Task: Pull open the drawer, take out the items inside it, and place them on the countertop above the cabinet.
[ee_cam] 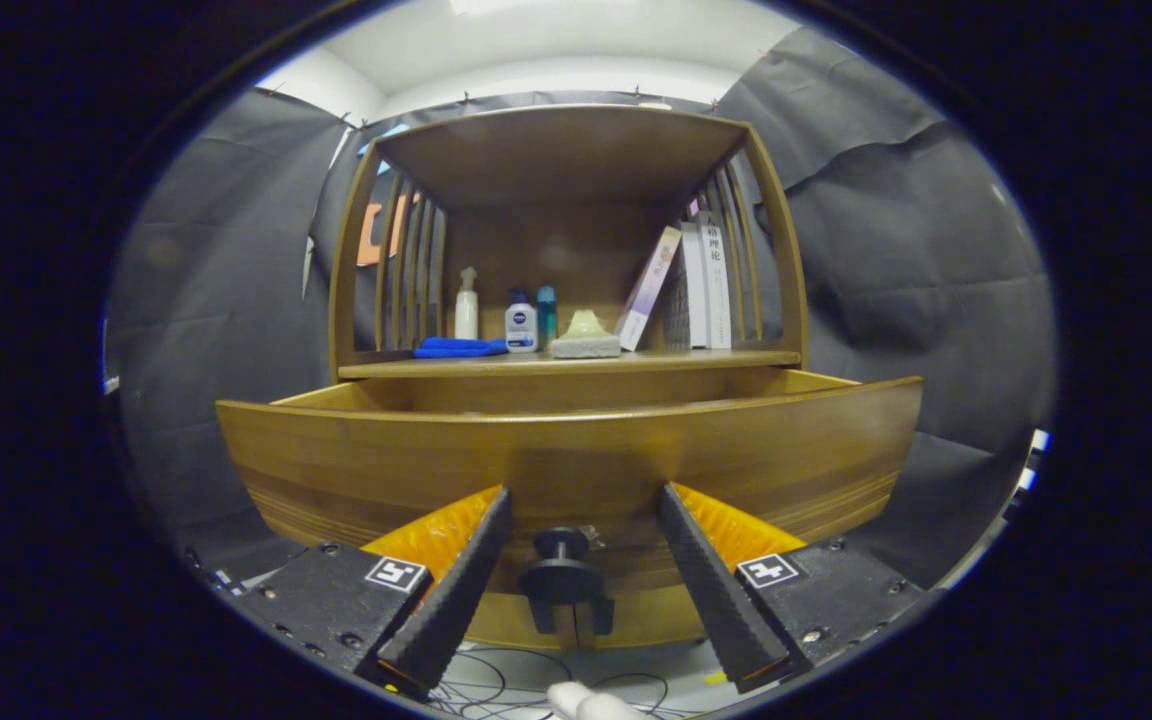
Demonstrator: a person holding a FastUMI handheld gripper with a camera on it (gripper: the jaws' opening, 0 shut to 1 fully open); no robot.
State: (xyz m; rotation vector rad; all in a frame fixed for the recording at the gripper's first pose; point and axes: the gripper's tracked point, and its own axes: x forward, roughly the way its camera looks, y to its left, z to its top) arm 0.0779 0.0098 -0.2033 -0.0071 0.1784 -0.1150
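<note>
Facing the wooden cabinet (566,300) head-on, your gripper (584,520) sat low in front of the drawer (566,450), its two ribbed black fingers (466,570) spread wide apart and clamped on nothing. Between them stood the drawer's dark knob (561,570), clear of both fingers, with open gaps on either side. The drawer itself was pulled out from the cabinet body, its curved wooden front (386,470) filling the space just beyond the fingertips; from this low angle you could not see what lay inside it. Above the drawer ran the countertop (736,358), which carried a folded blue cloth (458,347), a white pump bottle (466,305), a small white bottle with a blue cap (520,322), a teal bottle (546,315), and a pale greenish block (586,338) near the middle. To the right of these leaned several books (691,285) against the slatted side of the cabinet. Below the knob, thin dark cables (496,680) lay on the pale floor, and a white object (586,703) showed near them, too cropped to identify.
</note>
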